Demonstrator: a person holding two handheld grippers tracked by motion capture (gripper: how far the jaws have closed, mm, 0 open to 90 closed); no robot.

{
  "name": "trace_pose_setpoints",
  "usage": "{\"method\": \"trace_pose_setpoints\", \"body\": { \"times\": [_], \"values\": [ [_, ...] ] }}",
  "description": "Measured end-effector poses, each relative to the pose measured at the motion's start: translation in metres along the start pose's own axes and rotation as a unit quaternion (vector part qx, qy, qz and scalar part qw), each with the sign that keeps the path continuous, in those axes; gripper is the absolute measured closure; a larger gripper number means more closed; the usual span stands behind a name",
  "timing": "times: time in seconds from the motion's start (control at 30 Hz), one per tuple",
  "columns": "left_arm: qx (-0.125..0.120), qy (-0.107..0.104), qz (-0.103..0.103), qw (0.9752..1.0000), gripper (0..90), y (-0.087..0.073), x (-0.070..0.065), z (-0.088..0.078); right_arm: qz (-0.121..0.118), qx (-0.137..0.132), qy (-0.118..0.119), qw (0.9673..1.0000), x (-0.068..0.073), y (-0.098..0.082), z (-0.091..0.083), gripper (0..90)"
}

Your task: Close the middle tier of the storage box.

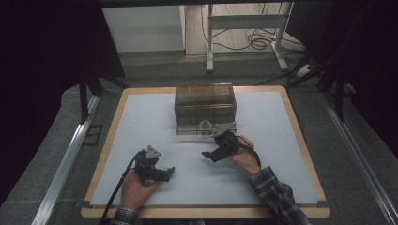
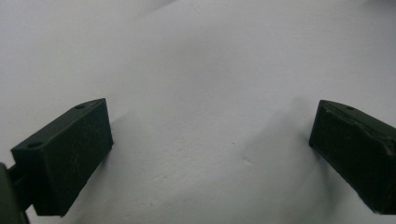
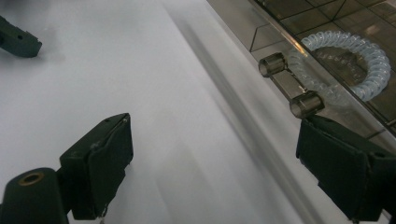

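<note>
High view: a smoky, see-through plastic box [image 1: 205, 108] sits at the far middle of the white table top [image 1: 141, 122], which has a light wooden edge. Box is brown-tinted, rectangular, with faint inner partitions showing through lid and walls. Its front face carries a small handle, and a pale ring shape shows low behind that front.

Right gripper [image 1: 212, 153] lies just in front of the box, near its right front corner, held by a hand in a plaid sleeve [image 1: 274, 192]. Jaws stand wide, nothing between them. Whether its body touches the box front, cannot tell from above.

Right gripper view: the box [image 3: 327, 28] runs along the right side of the frame. Handle [image 3: 289, 84] is a clear tinted bar set on two short round posts, standing out from the front panel. Behind the panel, a coiled hair tie [image 3: 348, 63], pale bluish, translucent, spiral-wound like a phone cord, lies in a loop inside one compartment. Dark dividing lines of the grid are visible beyond it. The right-hand jaw sits just below the nearer post of the handle; touching or not, cannot tell. The other jaw is over bare table.

Left gripper [image 1: 162, 174] rests at the near left of the table, well apart from the box. Left gripper view: both black jaws spread wide over plain white surface, holding nothing.
</note>
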State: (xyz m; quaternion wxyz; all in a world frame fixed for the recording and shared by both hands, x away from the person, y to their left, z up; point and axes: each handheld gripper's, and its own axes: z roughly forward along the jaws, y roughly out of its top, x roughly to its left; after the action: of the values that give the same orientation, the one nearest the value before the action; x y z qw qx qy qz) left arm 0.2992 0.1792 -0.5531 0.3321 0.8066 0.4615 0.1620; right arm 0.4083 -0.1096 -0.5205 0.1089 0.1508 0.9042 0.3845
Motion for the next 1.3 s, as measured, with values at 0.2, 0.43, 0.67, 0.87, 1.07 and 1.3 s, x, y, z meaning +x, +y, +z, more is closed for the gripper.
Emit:
{"method": "trace_pose_setpoints", "body": {
  "times": [0.2,0.43,0.67,0.87,1.07,1.3],
  "values": [
    [0.000,0.000,0.000,1.0000,0.0,0.000,0.000,0.000,0.005,-0.001,-0.005,1.0000,-0.004,0.002,0.002,10.4],
    [-0.001,0.000,0.000,1.0000,0.0,0.000,0.000,0.000,0.007,0.000,-0.007,0.9999,-0.008,0.005,0.004,10.4],
    [-0.001,0.000,0.000,1.0000,0.0,0.000,0.000,0.000,0.013,-0.003,-0.009,0.9999,-0.012,0.008,0.007,10.4],
    [-0.001,0.000,0.000,1.0000,0.0,0.000,0.000,0.000,0.014,-0.003,-0.012,0.9998,-0.016,0.010,0.008,10.4],
    [-0.001,0.000,0.000,1.0000,0.0,0.000,0.000,0.000,0.018,-0.006,-0.016,0.9997,-0.020,0.010,0.009,10.4],
    [-0.001,0.000,0.000,1.0000,0.0,0.000,0.000,0.000,0.021,-0.005,-0.018,0.9996,-0.024,0.011,0.011,10.4]
  ]
}}
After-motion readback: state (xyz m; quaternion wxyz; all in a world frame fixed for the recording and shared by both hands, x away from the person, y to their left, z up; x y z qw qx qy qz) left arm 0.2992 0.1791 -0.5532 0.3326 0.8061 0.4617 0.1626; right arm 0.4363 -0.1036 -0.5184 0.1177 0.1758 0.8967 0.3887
